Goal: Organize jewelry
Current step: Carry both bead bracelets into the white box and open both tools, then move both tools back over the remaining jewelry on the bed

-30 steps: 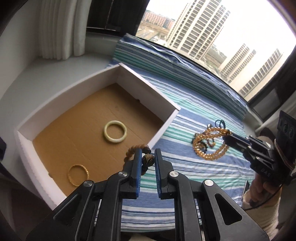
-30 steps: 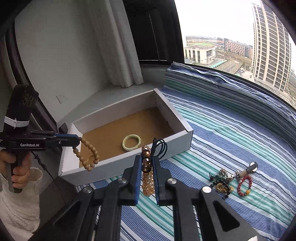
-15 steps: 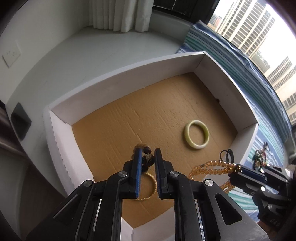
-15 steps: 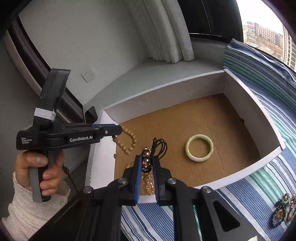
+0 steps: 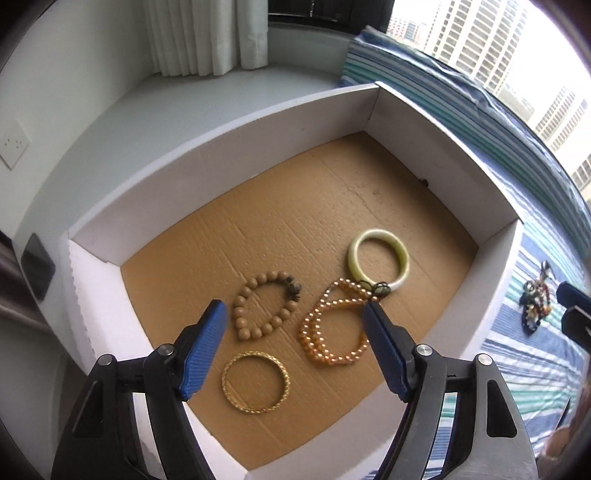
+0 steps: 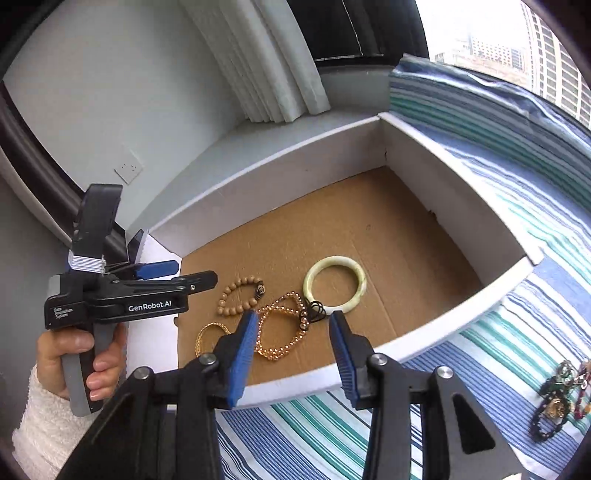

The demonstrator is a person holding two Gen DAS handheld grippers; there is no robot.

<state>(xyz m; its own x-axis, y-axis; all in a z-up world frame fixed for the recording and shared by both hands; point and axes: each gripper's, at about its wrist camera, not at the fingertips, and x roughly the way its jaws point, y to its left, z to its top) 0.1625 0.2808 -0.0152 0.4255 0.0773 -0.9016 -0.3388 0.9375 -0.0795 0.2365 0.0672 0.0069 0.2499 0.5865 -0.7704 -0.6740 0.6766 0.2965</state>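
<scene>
Two beaded bracelets (image 5: 266, 305) in box (image 5: 229, 155), below opening grippers (image 5: 295, 325).

White curtain (image 5: 207, 33), wall socket (image 5: 13, 144), towers outside

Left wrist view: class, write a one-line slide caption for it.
Left gripper opening, nothing between its jaws, above four bracelets lying in the white box.

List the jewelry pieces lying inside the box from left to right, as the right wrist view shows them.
Gold bangle → wooden bead bracelet → amber bead strand → pale green bangle. All lie on the brown floor of the box.
</scene>
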